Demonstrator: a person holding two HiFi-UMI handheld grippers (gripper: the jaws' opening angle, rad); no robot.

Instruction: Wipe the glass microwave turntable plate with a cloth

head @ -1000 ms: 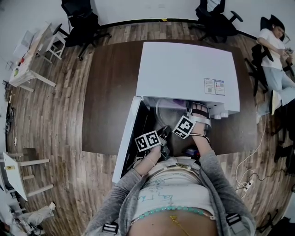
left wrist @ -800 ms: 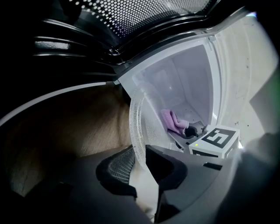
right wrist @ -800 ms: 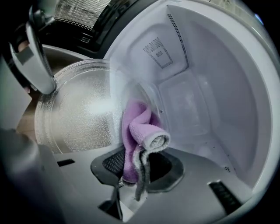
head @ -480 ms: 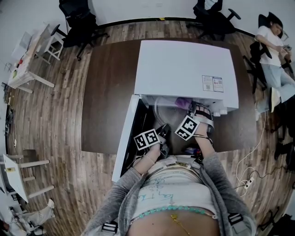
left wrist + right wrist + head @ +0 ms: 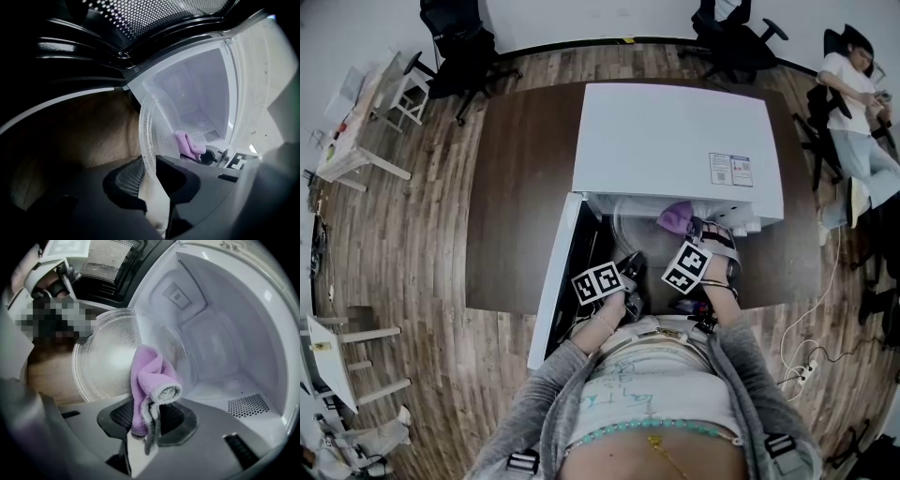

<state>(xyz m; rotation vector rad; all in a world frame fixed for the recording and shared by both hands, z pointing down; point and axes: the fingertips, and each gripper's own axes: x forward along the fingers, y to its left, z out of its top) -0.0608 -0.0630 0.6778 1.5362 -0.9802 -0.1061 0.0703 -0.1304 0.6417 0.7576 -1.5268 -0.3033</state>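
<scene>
cloth at the plate's right edge, glass face lies to its left

- microwave (image 5: 675,141) on dark counter (image 5: 516,187), door (image 5: 555,281) swung open to the left. the work is at the cavity mouth.
- left gripper (image 5: 150,176): fingers (image 5: 125,178) closed on the near rim of the plate (image 5: 157,131). from this gripper's view the glass is seen edge-on, rising away from the grip toward the cavity. plate is off its seat, tilted, carried by this one rim hold. how steep the tilt is i can't tell.
- right gripper (image 5: 150,420): fingers (image 5: 123,416) pinched on a bunched purple cloth (image 5: 150,376), with a wad sticking out past the tips and a grey tail hanging down between them.
- key relation: in the right gripper view the round face of the plate spreads left of the cloth, toward the left gripper. the wad overlaps only the plate's right margin. behind and to the right is bare cavity wall.
- touching or just shy of the glass: can't settle it from these views.
- judgement: wiping is under way or about to bite. the right hand is the one placed to work, and the left only steadies. the stroke should run left across the face, pressing toward the held rim rather than away, since a push at the free far edge could lever the glass in the left fingers.
</scene>
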